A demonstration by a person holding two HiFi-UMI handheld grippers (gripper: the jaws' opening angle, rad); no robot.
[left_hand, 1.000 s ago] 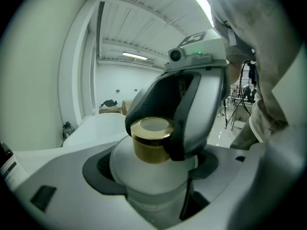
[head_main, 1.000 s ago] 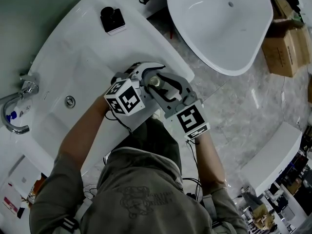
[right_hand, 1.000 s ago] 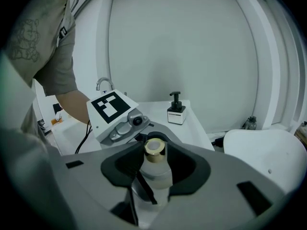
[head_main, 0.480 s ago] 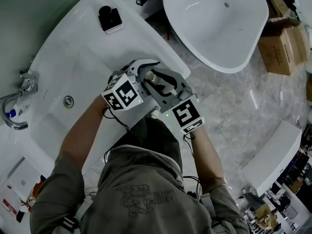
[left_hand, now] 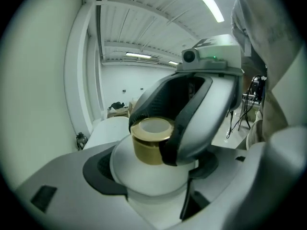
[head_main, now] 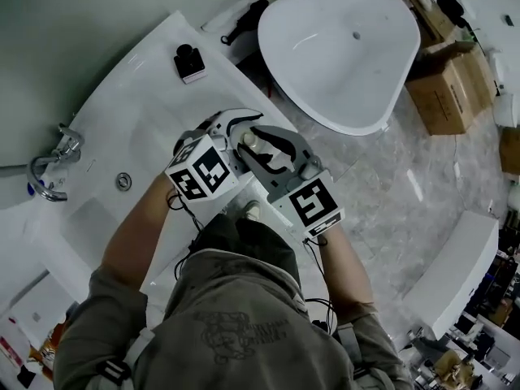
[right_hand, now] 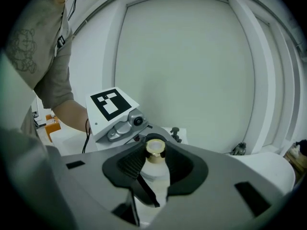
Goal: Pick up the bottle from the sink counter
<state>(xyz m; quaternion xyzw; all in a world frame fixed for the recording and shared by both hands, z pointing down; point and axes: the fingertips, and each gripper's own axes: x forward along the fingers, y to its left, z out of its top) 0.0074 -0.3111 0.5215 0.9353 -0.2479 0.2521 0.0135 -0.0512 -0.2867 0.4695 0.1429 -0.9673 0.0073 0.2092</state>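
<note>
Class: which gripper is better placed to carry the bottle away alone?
Left gripper, probably: its jaws clasp the bottle round its broad body, whereas the right gripper, whose jaws have just been closing, pinches it higher, beside the gold cap.

My left gripper point(head_main: 240, 128) and right gripper point(head_main: 258, 146) crowd nose to nose round the bottle point(head_main: 249, 139). The right jaws have just been closing on it, so nothing more fits between them. To the left the white sink counter point(head_main: 138, 112) is bare as far as the tap point(head_main: 50, 169). A small black thing point(head_main: 188, 60) stands well apart at the far end. The wall point(head_main: 81, 23) shuts off that side. On the right, past a strip of floor point(head_main: 382, 185), sits a big white tub point(head_main: 349, 47).
</note>
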